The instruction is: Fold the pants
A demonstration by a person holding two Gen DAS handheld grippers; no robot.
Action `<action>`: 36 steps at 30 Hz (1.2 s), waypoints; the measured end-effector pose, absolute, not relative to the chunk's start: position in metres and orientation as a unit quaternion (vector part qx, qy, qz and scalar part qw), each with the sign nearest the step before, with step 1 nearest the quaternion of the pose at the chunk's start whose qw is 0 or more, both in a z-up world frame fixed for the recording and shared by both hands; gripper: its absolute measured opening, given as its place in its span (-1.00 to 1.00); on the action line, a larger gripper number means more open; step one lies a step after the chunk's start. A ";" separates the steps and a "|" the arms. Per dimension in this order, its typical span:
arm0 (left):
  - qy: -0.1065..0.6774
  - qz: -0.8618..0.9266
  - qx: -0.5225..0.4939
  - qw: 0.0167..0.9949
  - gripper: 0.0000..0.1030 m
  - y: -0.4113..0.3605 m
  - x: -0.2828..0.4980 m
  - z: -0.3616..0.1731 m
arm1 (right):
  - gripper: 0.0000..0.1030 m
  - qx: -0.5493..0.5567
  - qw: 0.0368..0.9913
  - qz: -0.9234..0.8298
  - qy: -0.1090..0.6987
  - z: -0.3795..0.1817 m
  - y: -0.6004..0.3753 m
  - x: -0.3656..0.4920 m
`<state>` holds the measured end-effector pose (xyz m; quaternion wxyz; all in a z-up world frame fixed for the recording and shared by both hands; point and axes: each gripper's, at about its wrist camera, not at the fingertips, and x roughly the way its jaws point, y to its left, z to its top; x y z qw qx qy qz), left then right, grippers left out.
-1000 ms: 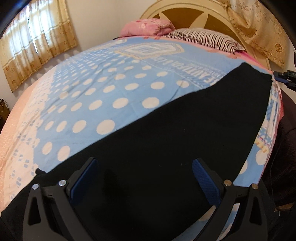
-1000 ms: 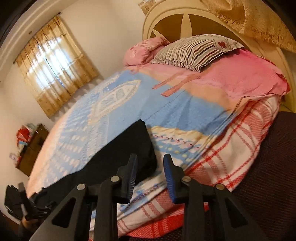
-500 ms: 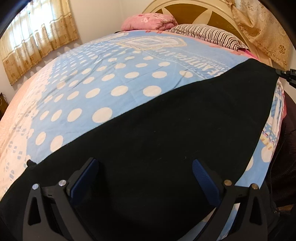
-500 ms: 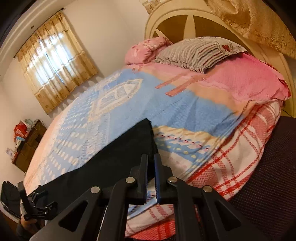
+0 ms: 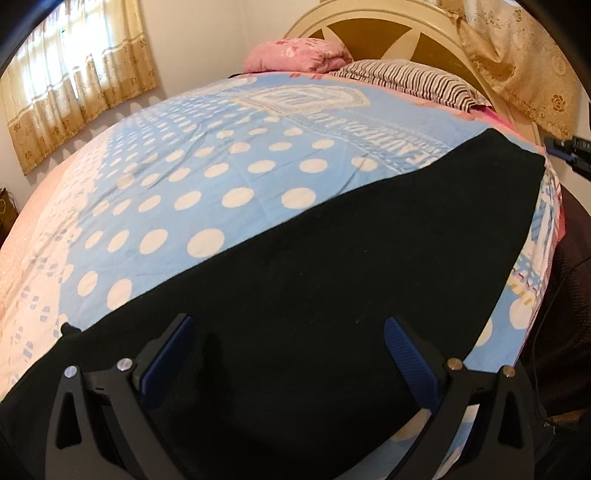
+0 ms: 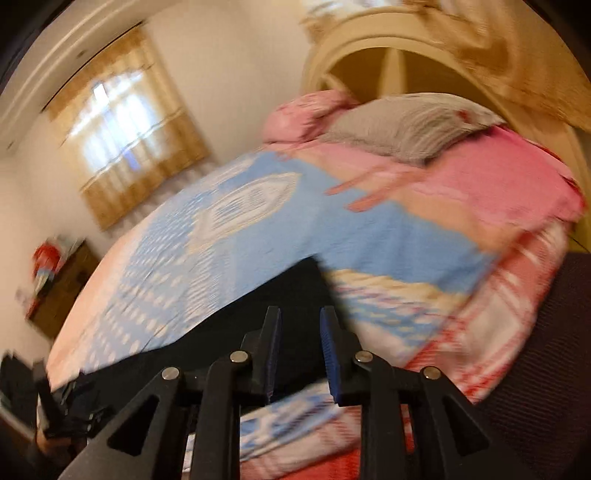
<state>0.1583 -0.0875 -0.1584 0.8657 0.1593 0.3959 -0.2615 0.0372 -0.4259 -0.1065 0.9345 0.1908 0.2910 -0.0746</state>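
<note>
While the black pants (image 5: 332, 266) lay flat along the bed's (image 5: 207, 177) near edge, the left gripper (image 5: 288, 354) hovered spread wide and the right gripper (image 6: 300, 349), blurred, seemed slightly parted, so regrasping an end probably came next.

Curtained window (image 5: 74, 96), cream wall (image 5: 207, 37), arched headboard (image 5: 388, 33).
</note>
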 end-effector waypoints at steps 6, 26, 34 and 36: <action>0.409 -0.268 0.169 0.856 1.00 -0.093 0.157 -0.173 | -0.54 0.184 0.913 -0.056 0.361 -0.141 -0.420 0.050; 0.405 -0.218 0.149 0.875 1.00 -0.067 0.170 -0.167 | 0.17 0.250 0.908 -0.118 0.314 -0.129 -0.458 0.036; 0.410 -0.221 0.137 0.874 1.00 -0.064 0.173 -0.172 | -0.08 0.233 0.906 -0.111 0.334 -0.134 -0.453 0.044; 0.409 -0.223 0.134 0.874 1.00 -0.063 0.173 -0.172 | -0.08 0.237 0.906 -0.111 0.332 -0.135 -0.455 0.046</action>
